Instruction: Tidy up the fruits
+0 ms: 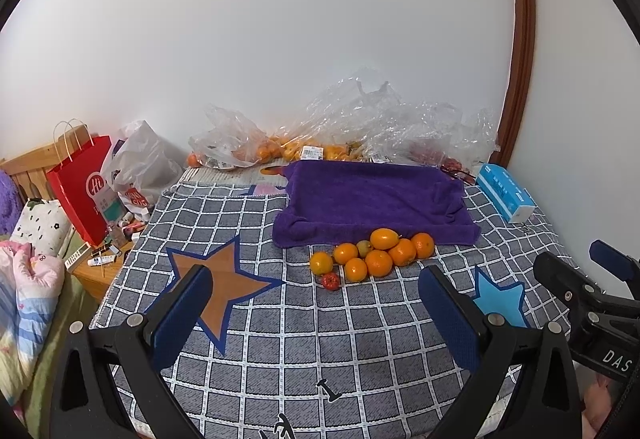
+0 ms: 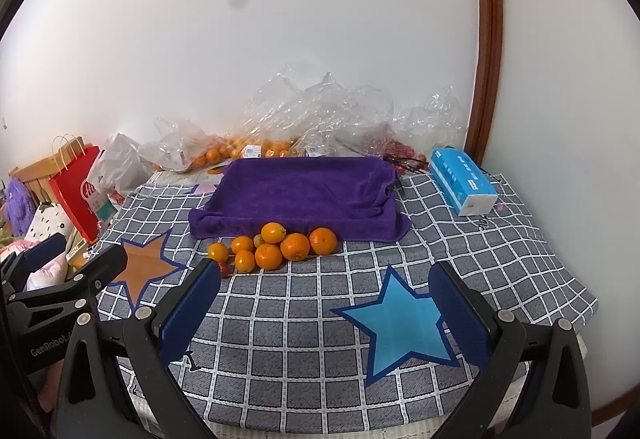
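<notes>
Both my left tongs (image 1: 316,309) and right tongs (image 2: 326,301) hang released above the checkered cloth (image 2: 304,323), the oranges (image 2: 276,245) clustered mid-cloth against the purple towel's (image 2: 300,195) near edge beside perhaps a tomato (image 1: 330,281).

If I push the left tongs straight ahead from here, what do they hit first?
Probably the pile of oranges in front of the purple towel; the small red fruit lies nearest. The left tongs are open, with only bare checked cloth before that. Depth is uncertain.
</notes>
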`<state>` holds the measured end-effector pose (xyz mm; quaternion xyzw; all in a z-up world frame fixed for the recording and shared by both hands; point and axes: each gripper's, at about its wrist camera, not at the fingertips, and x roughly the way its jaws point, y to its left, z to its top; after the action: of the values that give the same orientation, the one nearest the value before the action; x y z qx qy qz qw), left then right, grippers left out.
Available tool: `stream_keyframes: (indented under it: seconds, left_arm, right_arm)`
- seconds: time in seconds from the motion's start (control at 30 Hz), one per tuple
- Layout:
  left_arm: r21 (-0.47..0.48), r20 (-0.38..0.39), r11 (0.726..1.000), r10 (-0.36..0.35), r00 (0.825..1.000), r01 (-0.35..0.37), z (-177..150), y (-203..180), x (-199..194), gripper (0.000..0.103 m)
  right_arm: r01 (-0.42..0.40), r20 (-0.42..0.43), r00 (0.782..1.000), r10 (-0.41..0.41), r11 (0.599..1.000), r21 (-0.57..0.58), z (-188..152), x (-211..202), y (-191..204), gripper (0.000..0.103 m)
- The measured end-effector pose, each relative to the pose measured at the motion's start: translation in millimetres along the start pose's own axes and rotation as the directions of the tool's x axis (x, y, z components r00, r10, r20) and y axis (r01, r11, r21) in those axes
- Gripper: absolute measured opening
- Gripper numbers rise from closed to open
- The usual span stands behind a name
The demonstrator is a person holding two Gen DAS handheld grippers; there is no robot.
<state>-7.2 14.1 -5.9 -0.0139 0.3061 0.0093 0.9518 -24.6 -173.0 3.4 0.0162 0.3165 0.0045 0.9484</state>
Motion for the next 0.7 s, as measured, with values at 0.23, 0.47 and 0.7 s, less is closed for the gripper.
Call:
stream_keyframes:
  seconds: [0.23, 0.47, 0.7]
  left_arm:
    - [0.005, -0.008, 1.000, 0.001, 1.000, -0.001, 0.8, 0.1, 5.9, 0.103]
    - [0.013, -0.020, 1.000, 0.012, 1.000, -0.011, 3.6, -4.6, 20.4, 0.103]
    - [0.019, -0.070, 0.999, 0.034, 0.997, -0.032, 9.5, -6.7, 52.0, 0.103]
  right_arm:
    - [0.000, -0.005, 1.000, 0.000, 1.000, -0.012, 1.4, 4.8, 1.1, 0.102]
    - [-0.016, -0.016, 1.000, 0.016, 1.000, -0.003, 5.4, 17.7, -2.7, 0.102]
    - [0.005, -0.045, 0.999, -0.006, 1.000, -0.011, 10.4, 50.5, -6.9, 0.102]
